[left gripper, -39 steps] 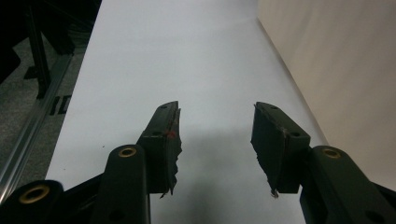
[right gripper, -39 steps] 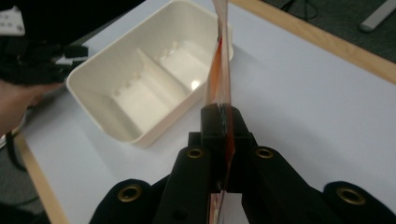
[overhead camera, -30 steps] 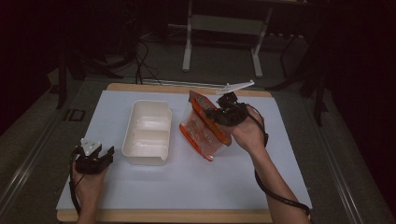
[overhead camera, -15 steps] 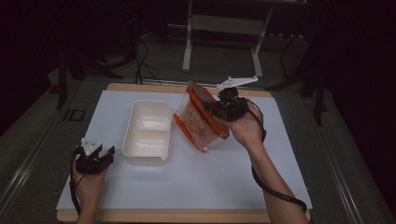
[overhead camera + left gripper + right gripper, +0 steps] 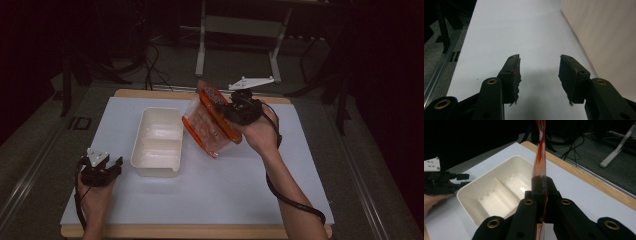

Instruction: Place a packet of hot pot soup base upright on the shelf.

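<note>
The room is dark around a white table top [image 5: 210, 190] edged in wood, with stand legs on the floor behind. My right gripper [image 5: 235, 111] is clamped on the edge of an orange snack bag [image 5: 207, 125], jaws pressed together on the thin plastic, as the right gripper view shows [image 5: 541, 162]. The bag hangs tilted in the air, its long axis slanting from the upper end near the table's far edge down toward me, its lower corner just beside the right rim of the white two-compartment tray [image 5: 157, 141]. The tray lies to the left of the bag, long axis running away from me, so my right hand is much the nearer one to it. Compared with a second ago, the bag has shifted a little leftward, closer to the tray. My left gripper [image 5: 102, 167] rests on the table near the tray's near left corner, jaws apart with nothing between them, and it has not moved.
</note>
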Action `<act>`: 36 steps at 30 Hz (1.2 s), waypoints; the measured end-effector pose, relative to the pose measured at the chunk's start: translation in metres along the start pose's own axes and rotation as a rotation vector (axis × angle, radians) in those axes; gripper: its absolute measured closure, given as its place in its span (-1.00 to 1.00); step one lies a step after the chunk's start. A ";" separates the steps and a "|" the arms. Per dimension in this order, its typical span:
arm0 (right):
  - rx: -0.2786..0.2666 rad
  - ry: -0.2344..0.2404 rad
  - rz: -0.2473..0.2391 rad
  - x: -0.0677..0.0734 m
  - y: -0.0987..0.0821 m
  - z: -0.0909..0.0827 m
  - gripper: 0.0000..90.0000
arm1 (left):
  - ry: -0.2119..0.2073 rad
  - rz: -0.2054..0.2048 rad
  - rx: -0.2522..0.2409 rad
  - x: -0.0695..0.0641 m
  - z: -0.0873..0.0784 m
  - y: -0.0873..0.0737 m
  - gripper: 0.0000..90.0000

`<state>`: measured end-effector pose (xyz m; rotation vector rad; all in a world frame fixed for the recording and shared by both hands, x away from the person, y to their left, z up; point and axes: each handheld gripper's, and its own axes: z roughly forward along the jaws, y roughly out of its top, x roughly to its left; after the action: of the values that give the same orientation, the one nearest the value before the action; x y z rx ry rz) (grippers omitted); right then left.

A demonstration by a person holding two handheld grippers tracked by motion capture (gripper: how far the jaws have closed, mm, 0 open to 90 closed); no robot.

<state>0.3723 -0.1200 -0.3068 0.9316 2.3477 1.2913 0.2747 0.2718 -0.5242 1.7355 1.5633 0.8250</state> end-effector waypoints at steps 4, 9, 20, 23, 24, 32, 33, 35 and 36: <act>-0.019 0.005 -0.003 0.001 0.004 0.000 1.00 | 0.001 0.000 0.000 0.000 0.000 0.000 0.15; -0.033 0.002 -0.012 0.004 0.009 0.001 1.00 | 0.000 -0.002 -0.003 0.000 0.000 0.000 0.15; -0.076 0.014 -0.022 0.012 0.021 0.008 1.00 | 0.000 -0.001 -0.004 0.000 0.000 0.000 0.15; -0.084 0.014 -0.026 0.014 0.024 0.012 1.00 | 0.000 0.000 -0.003 0.000 0.000 0.000 0.15; -0.085 0.013 -0.031 0.014 0.024 0.013 1.00 | 0.000 0.000 -0.004 0.001 0.000 0.000 0.15; -0.091 0.017 -0.046 0.018 0.032 0.023 1.00 | 0.000 0.000 -0.005 0.001 0.000 0.000 0.15; -0.094 0.017 -0.048 0.018 0.032 0.024 1.00 | 0.000 0.000 -0.005 0.001 0.000 0.000 0.15; -0.101 0.019 -0.049 0.019 0.033 0.027 1.00 | 0.000 -0.001 -0.004 0.001 0.000 0.000 0.15; -0.104 0.020 -0.049 0.019 0.034 0.028 1.00 | 0.000 -0.001 -0.005 0.001 0.000 0.000 0.15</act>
<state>0.3869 -0.0767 -0.2931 0.8273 2.2794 1.3948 0.2745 0.2731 -0.5237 1.7309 1.5613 0.8271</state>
